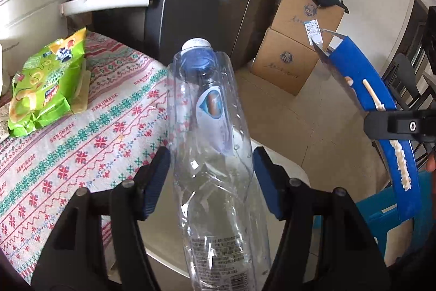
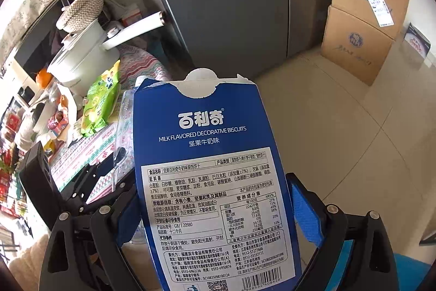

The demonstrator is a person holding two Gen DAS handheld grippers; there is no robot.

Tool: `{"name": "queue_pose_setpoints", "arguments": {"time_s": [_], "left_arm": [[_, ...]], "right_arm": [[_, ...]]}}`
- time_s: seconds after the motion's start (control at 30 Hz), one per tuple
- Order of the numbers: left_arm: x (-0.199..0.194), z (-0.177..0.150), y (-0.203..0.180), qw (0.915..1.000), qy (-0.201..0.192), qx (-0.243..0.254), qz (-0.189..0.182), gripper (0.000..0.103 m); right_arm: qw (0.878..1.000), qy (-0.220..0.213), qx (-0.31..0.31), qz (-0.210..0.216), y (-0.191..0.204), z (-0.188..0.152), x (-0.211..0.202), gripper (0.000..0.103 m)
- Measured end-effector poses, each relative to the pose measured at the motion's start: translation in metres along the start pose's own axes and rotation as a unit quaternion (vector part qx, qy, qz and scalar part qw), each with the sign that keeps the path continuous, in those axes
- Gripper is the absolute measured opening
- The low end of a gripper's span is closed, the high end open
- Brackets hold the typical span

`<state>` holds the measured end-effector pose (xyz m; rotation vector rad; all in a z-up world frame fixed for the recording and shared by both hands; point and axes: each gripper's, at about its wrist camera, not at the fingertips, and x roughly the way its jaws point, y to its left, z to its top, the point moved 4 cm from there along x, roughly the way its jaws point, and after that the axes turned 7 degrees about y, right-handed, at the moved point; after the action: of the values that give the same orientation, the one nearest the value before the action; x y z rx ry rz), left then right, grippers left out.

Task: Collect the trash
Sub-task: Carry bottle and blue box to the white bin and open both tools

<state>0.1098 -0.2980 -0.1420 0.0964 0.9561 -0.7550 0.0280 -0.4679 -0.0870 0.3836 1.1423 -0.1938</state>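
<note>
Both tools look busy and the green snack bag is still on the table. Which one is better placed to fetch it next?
Left, probably. The left tool, shut on the bottle, hangs at the table edge near the snack bag. The right tool holds the biscuit box farther out, over the floor. Either must first unload.

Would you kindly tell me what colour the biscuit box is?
The biscuit box is dark blue with white lettering, clearest in the right wrist view.

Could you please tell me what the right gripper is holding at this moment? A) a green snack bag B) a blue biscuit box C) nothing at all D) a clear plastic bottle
B: the right gripper is shut on the blue biscuit box, while the clear plastic bottle sits in the left gripper.
</note>
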Motion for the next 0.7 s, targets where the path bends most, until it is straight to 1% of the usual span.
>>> {"name": "queue_pose_setpoints", "arguments": {"time_s": [0.03,0.07,0.1,0.23,0.4,0.47,0.53,0.7], "left_arm": [[0.000,0.000,0.001,0.9999,0.009,-0.006,-0.002,0.072],[-0.003,0.000,0.002,0.9999,0.014,-0.010,-0.001,0.082],[-0.007,0.001,0.003,0.9998,0.014,-0.012,0.003,0.083],[-0.026,0.003,0.016,0.9994,0.019,-0.023,0.018,0.084],[-0.056,0.001,0.039,0.9976,0.023,-0.044,0.047,0.092],[-0.063,-0.001,0.052,0.9952,0.044,-0.059,0.065,0.093],[-0.071,-0.002,0.066,0.9927,0.053,-0.077,0.076,0.093],[-0.097,-0.006,0.094,0.9881,0.050,-0.106,0.099,0.098]], "right_arm": [[1.000,0.003,0.004,-0.001,-0.004,-0.001,0.002,0.095],[1.000,0.006,0.007,-0.001,-0.006,-0.001,0.004,0.095],[1.000,0.009,0.009,-0.001,-0.009,-0.002,0.005,0.095],[1.000,0.013,0.016,-0.002,-0.013,-0.002,0.008,0.095],[1.000,0.022,0.005,0.002,-0.002,-0.001,0.014,0.095],[1.000,0.027,-0.001,0.007,0.004,-0.001,0.018,0.095],[0.999,0.032,-0.007,0.011,0.009,-0.001,0.022,0.095],[0.998,0.051,-0.019,0.010,0.021,-0.001,0.034,0.095]]}}
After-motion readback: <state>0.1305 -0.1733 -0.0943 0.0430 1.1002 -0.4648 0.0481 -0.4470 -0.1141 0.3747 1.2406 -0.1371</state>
